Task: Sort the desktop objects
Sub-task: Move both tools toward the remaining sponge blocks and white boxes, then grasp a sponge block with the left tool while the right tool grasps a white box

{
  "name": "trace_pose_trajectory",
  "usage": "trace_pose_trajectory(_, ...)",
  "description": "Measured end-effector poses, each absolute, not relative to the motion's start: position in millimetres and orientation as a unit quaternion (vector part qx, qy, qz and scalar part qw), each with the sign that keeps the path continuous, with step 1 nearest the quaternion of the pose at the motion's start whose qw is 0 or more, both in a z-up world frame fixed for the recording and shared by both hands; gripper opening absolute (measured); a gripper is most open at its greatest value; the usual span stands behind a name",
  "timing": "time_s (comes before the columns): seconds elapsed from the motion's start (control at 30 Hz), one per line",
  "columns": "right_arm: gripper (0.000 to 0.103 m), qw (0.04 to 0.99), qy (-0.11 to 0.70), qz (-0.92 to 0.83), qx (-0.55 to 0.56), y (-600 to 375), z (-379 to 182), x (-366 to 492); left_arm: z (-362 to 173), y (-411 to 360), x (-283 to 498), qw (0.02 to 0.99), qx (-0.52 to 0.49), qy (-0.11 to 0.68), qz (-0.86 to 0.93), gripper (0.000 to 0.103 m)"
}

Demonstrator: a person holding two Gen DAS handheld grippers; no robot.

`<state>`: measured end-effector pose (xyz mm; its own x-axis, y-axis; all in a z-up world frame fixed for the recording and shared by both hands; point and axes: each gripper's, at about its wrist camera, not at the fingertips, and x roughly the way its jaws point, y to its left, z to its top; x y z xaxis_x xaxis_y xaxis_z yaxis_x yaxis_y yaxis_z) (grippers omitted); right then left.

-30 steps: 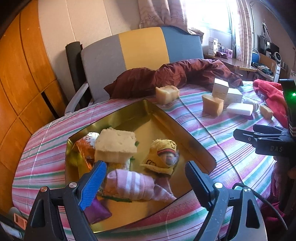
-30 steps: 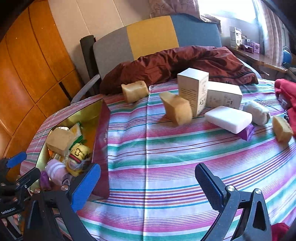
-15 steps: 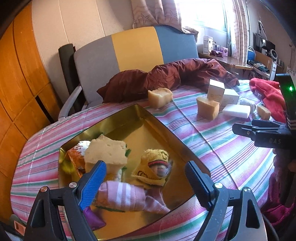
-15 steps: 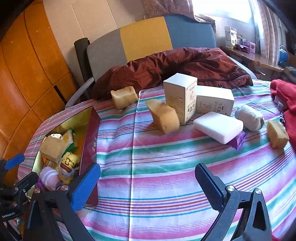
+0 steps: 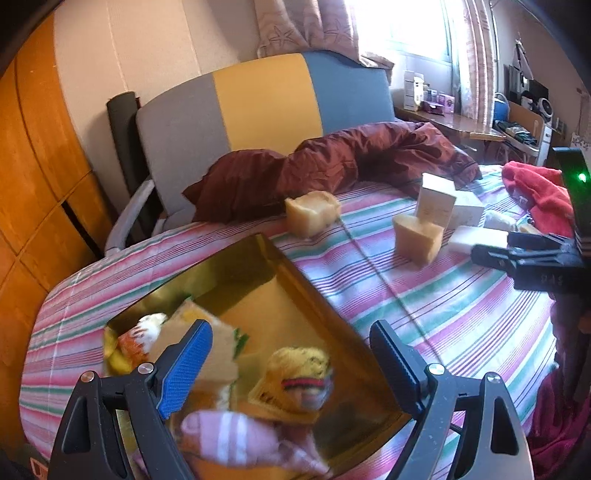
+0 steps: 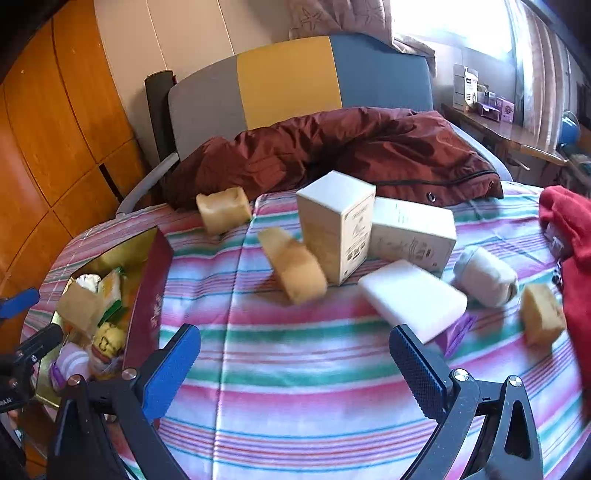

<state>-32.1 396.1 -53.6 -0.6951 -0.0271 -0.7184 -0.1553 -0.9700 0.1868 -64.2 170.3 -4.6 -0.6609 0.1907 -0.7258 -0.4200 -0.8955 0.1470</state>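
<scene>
Right gripper point(image 6: 295, 369) spread, empty; tan sponge block point(image 6: 293, 267) lies straight ahead mid-worktop, long axis slanting away-left; left gripper point(image 5: 291, 363) farther, spread over the tin point(image 5: 317, 291).

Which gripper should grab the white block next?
Right. The right gripper is open, with the white block just ahead of it. The left gripper hangs over the tin.

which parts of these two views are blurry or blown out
Left wrist view: the window is blown out white, the pink striped sock and yellow knit doll in the gold tin are smeared. Right wrist view: the window glares too, the tan sponge and white block are smeared, and fisheye bends the wooden wall panels.
</scene>
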Motion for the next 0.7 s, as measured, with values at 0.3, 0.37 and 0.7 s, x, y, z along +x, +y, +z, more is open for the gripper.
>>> trace_pose_trajectory(0.3, 0.103, 0.071, 0.127, 0.914, -0.379, 439, -50, -56, -7, 222, -82, 0.228, -0.375, 0.164, 0.884, 0.089)
trace_pose_trajectory(0.37, 0.103, 0.076, 0.127, 0.915, -0.376, 447, -50, -61, -10, 233, -87, 0.243, -0.382, 0.163, 0.877, 0.089)
trace_pose_trajectory(0.7, 0.102, 0.037, 0.091, 0.928, -0.359, 450, -39, -97, -36, 287, -123, 0.295, -0.442, 0.122, 0.838, 0.089)
